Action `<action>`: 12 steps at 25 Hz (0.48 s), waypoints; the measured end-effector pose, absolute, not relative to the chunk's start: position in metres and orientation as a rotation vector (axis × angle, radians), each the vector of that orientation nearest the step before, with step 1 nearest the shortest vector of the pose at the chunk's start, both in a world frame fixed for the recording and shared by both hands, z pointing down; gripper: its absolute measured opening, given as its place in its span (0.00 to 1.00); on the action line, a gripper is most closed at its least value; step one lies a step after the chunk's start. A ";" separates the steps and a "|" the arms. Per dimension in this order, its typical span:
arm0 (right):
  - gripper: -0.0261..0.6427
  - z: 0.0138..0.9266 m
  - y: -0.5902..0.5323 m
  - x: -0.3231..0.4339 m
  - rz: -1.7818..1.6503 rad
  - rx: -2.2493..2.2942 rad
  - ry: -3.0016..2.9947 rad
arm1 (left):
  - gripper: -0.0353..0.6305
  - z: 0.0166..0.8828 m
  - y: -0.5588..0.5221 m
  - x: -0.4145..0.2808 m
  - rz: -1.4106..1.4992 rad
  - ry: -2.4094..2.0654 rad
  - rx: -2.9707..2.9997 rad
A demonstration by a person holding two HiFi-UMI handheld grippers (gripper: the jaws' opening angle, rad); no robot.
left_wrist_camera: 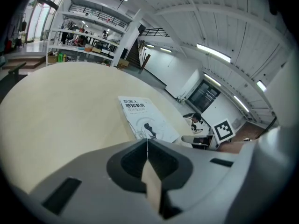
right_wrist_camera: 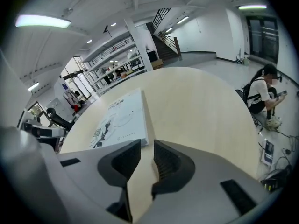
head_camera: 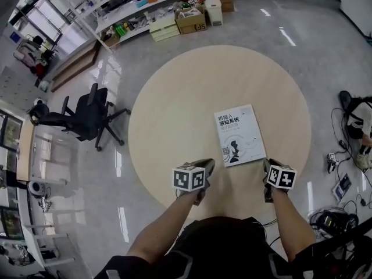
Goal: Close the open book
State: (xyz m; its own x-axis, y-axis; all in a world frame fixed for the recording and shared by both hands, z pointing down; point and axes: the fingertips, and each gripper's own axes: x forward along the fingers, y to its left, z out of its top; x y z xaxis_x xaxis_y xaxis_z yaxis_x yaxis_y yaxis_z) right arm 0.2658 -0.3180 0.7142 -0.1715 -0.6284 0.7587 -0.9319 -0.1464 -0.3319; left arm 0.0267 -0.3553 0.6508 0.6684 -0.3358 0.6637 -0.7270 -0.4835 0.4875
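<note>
- Looking down from the head view, I see the book point(head_camera: 238, 135) lying flat and closed on the round pale counter point(head_camera: 174, 115), front cover up, right of the counter's middle.
- The printed title sits at the cover's far end, and a small dark figure is drawn lower down.
- My left gripper point(head_camera: 206, 166) hovers over the near part of the counter, just beside the book's near left corner. From this angle it seems not to touch the book, though I cannot be sure.
- In the left gripper view the book point(left_wrist_camera: 145, 118) lies just beyond the left gripper point(left_wrist_camera: 147, 141). Its fingers point(left_wrist_camera: 124, 164) are pressed together at the tips with nothing between them.
- My right gripper point(head_camera: 268, 166) sits near the book's near right corner, apart from it, with its marker cube turned up toward the head camera.
- In the right gripper view the right gripper point(right_wrist_camera: 144, 148) has its fingers point(right_wrist_camera: 117, 162) parted by a narrow gap. Only bare counter point(right_wrist_camera: 196, 101) shows through it.
- The book point(right_wrist_camera: 119, 118) lies ahead and to the left of that gap.
- Off the counter, a black office chair point(head_camera: 87, 115) stands on the grey floor to the left.
- Shelving point(head_camera: 145, 4) with cardboard boxes runs along the far side.
- A person point(right_wrist_camera: 261, 94) sits low on the floor to the right, among cables.
</note>
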 end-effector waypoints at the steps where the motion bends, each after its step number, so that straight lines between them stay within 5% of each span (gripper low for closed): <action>1: 0.17 0.707 -0.321 0.265 1.233 1.760 -1.815 | 0.03 0.648 -0.356 0.024 0.616 -0.828 2.094; 4: 0.16 0.676 -0.338 0.259 1.199 1.771 -1.931 | 0.03 0.635 -0.360 0.014 0.555 -0.863 2.111; 7: 0.04 0.640 -0.353 0.245 1.114 1.749 -2.058 | 0.03 0.622 -0.363 0.001 0.509 -0.899 2.137; 12: 0.04 0.586 -0.364 0.215 0.981 1.633 -2.248 | 0.03 0.599 -0.362 -0.011 0.436 -0.956 2.165</action>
